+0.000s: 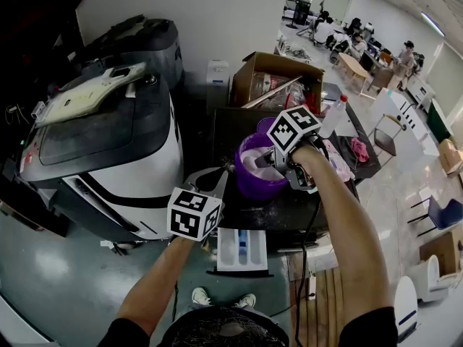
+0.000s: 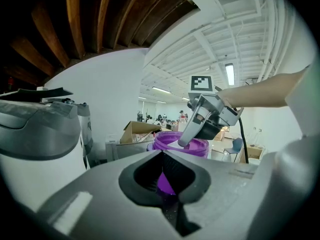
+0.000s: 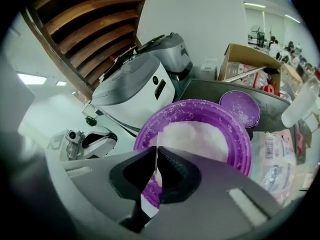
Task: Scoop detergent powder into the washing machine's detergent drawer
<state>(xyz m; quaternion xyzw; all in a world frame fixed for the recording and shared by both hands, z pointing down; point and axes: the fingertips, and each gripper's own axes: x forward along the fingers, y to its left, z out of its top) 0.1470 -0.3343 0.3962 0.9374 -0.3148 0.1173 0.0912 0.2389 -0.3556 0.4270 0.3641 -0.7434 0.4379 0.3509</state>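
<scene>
A large open workroom with desks far behind is seen, and a dark table (image 1: 239,125) stands in front of the person, with a cardboard box (image 1: 278,78) at its back. A purple tub (image 1: 249,183) stands near the table's front edge, about half full of white powder (image 3: 195,139). Its lid (image 3: 241,108) lies just behind it. The washing machine (image 1: 108,143) stands to the left. The detergent drawer (image 1: 242,250) lies lower down, in front of the table and near the person's shoes.

The right gripper (image 1: 269,162) is held over the tub, and its jaws are clamped on the thin white handle of the scoop (image 3: 156,165). The left gripper (image 2: 162,153) is held just beside the tub's near wall, its jaws drawn together. Purple shows through the hollow behind the tips, but whether anything is pinched there cannot be told.

The step in hand is judged to be the loading of the scoop. It would be done best if the bowl were pushed low into the heap, then levelled before it is lifted, while the tub is steadied from the left. The load should be carried slowly, since the drawer is well below and powder would be spilled by any tilt.

The handle is seen edge-on, its long axis running along the jaws and down toward the powder. The bowl is hidden. The drawer's long axis runs away from the person, toward the table.
</scene>
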